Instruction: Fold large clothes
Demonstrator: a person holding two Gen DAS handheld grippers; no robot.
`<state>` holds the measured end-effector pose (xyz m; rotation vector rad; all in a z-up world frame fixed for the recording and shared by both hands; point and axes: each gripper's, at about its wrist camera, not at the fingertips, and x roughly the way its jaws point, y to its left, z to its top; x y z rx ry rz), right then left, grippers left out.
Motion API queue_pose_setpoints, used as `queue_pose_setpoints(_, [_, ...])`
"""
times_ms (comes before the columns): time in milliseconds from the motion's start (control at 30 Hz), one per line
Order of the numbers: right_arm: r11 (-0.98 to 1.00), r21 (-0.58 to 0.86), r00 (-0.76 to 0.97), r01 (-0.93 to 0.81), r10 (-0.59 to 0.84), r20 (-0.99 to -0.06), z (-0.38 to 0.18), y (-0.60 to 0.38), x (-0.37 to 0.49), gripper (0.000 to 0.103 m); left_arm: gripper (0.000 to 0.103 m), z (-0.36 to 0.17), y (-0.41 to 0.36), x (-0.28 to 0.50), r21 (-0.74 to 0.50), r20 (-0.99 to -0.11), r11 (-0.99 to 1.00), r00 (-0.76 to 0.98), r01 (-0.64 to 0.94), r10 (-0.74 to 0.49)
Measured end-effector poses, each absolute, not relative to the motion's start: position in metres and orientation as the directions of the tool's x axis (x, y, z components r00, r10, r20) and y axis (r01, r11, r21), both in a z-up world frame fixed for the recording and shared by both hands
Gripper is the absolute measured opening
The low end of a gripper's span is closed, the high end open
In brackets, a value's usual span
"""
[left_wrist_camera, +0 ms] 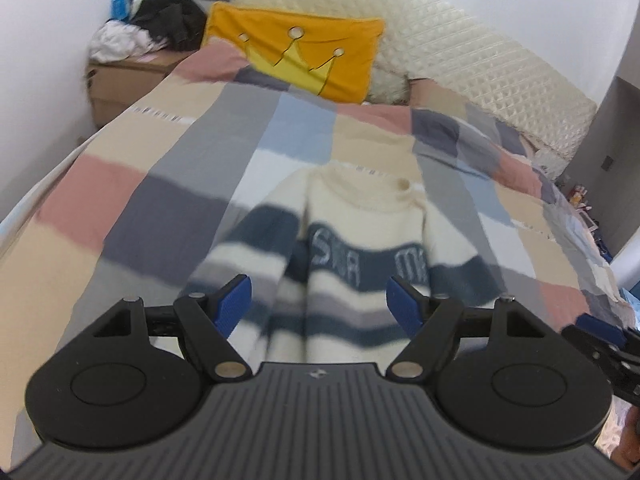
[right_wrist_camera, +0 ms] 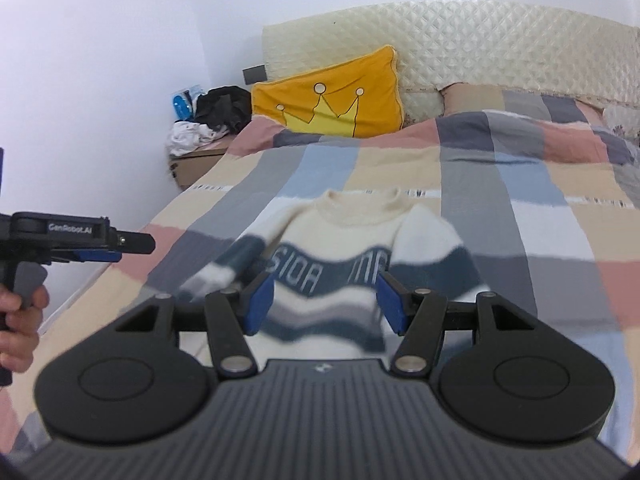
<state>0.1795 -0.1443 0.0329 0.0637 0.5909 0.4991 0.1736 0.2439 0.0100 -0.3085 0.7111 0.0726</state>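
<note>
Both my left gripper (left_wrist_camera: 319,304) and right gripper (right_wrist_camera: 326,303) hover with fingers spread wide, pinching nothing, above the striped cream-and-navy sweater (right_wrist_camera: 344,264) lying flat on the bed's patchwork quilt (right_wrist_camera: 520,216).

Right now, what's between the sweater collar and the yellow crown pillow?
Only checked duvet cover, nothing on it. The right wrist view shows that stretch from sweater collar up to crown pillow.

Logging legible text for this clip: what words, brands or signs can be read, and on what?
"GenRobot.AI": on the left claw body, right wrist view.
"SIOA" then a blurred "M..." on the sweater's dark band; the rest is unreadable.
Crown picture on the pillow: no words.
</note>
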Motion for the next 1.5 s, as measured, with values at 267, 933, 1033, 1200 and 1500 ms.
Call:
queue_pose_setpoints(267, [0.883,0.242,0.713,-0.402,0.468,-0.522,-0.005,-0.172,0.138,0.059,0.079,-0.027,0.251,0.130,-0.258,-0.706,0.943,0.707,-0.212,-0.035])
queue_pose_setpoints(933, [0.853,0.282,0.598,-0.439,0.512,-0.617,-0.070,-0.175,0.132,0.059,0.079,-0.106,0.363,0.094,-0.276,-0.860,0.860,0.511,-0.430,-0.020])
queue_pose_setpoints(1033, [0.844,0.284,0.593,-0.455,0.525,-0.610,-0.070,-0.175,0.130,0.059,0.078,-0.117,0.363,0.092,-0.283,-0.868,0.858,0.495,-0.429,-0.038])
queue_pose_setpoints(1200, [0.850,0.260,0.589,-0.459,0.510,-0.627,-0.073,-0.168,0.132,0.059,0.077,-0.137,0.365,0.095,-0.294,-0.885,0.852,0.461,-0.433,-0.071])
queue_pose_setpoints(1500, [0.873,0.219,0.592,-0.435,0.461,-0.661,-0.082,-0.165,0.138,0.059,0.033,-0.158,0.365,0.106,-0.388,-0.877,0.832,0.436,-0.397,-0.201])
